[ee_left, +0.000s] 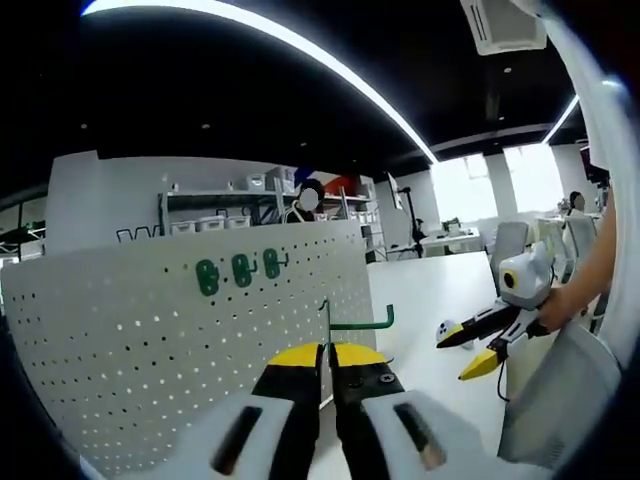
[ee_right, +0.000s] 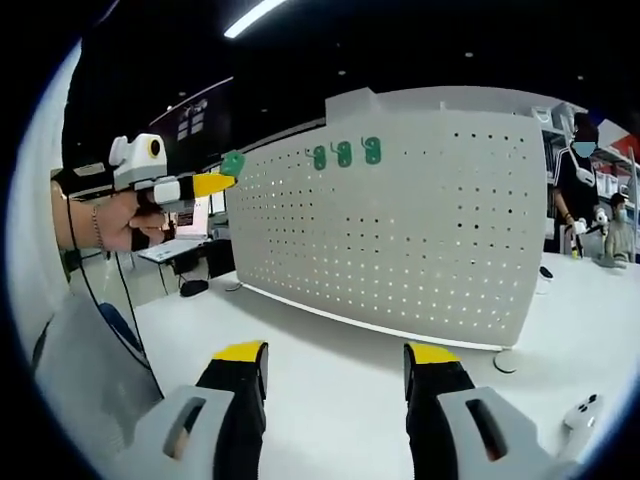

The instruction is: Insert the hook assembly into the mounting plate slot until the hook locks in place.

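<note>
Your left gripper [ee_left: 326, 352] has its yellow-tipped fingers [ee_left: 295, 356] pinched together on the green hook assembly [ee_left: 358, 322], held just off the free end of the white pegboard mounting plate [ee_left: 150, 330], which stands upright on the white table [ee_left: 440, 290]. In the right gripper view that same gripper [ee_right: 210, 184] holds the green piece [ee_right: 233, 163] at the board's [ee_right: 420, 220] upper corner. Three green hooks [ee_right: 345, 154] already sit in a row near the plate's top edge. Your right gripper [ee_right: 335, 362] hovers over the table's [ee_right: 330, 390] near edge, fingers [ee_right: 245, 358] spread wide with nothing between them.
</note>
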Motion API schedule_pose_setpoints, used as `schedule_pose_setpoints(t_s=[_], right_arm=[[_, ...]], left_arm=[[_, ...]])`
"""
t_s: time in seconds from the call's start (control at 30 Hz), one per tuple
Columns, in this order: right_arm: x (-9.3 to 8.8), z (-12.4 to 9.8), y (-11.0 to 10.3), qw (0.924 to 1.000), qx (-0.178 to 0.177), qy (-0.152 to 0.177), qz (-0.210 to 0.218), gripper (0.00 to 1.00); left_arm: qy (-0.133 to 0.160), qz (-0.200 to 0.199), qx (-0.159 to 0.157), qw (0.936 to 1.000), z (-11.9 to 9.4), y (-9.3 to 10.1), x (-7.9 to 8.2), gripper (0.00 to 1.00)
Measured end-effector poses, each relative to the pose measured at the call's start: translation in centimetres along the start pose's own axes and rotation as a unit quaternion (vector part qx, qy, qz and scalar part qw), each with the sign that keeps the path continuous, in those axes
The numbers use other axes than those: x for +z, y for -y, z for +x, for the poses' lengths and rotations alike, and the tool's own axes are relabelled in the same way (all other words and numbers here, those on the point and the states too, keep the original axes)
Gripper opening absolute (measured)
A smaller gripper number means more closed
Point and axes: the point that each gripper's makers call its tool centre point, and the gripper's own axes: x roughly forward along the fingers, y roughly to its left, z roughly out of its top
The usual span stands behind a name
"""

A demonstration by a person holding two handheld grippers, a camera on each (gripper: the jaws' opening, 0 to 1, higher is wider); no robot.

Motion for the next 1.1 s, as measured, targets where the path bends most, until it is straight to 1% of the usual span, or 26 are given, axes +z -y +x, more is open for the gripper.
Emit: schedule_pose_setpoints(t_s=[0.07,0.2,0.27,0.3,0.4,0.43,0.5,0.77,0.9,0.97,1.1], right_arm=[[0.2,0.0,0.1,1.0000,-0.001,0.004,-0.003,0.53],[1.6,-0.3,-0.1,0.9995,0.001,0.032,-0.001,0.54],[2.7,-0.4,-0.5,0.9982,0.009,0.059,-0.006,0.54],[3.6,-0.5,-0.7,0.9969,0.014,0.078,-0.008,0.54],[5.1,-0.7,-1.3,0.9946,0.022,0.101,-0.007,0.55],[5.9,-0.8,-1.6,0.9924,0.027,0.119,-0.010,0.55],[6.2,-0.8,-1.8,0.9922,0.031,0.121,-0.001,0.56],[6.8,-0.5,-2.5,0.9911,0.041,0.127,-0.001,0.55],[7.8,-0.2,-3.4,0.9885,0.055,0.141,0.004,0.52],[8.2,-0.1,-3.8,0.9864,0.064,0.151,0.012,0.50],[8.9,0.4,-4.8,0.9833,0.082,0.160,0.028,0.48]], left_arm=[[0.001,-0.001,0.000,1.0000,0.0,0.0,0.0,0.03],[0.000,-0.005,0.001,1.0000,0.0,-0.1,-0.2,0.03],[-0.002,-0.006,0.002,1.0000,0.0,-0.1,-0.3,0.03],[-0.002,-0.007,0.002,1.0000,0.0,-0.1,-0.3,0.03],[-0.005,-0.007,0.002,1.0000,-0.1,-0.1,-0.5,0.03],[-0.006,-0.007,0.003,1.0000,-0.1,-0.1,-0.5,0.03],[-0.007,-0.007,0.003,0.9999,-0.1,-0.1,-0.6,0.03],[-0.005,-0.006,0.001,1.0000,-0.1,0.0,-0.5,0.03],[-0.004,-0.008,0.003,1.0000,-0.2,-0.1,-0.5,0.03],[-0.005,-0.008,0.003,0.9999,-0.2,-0.2,-0.5,0.03],[-0.005,-0.008,0.007,0.9999,-0.3,-0.3,-0.5,0.03]])
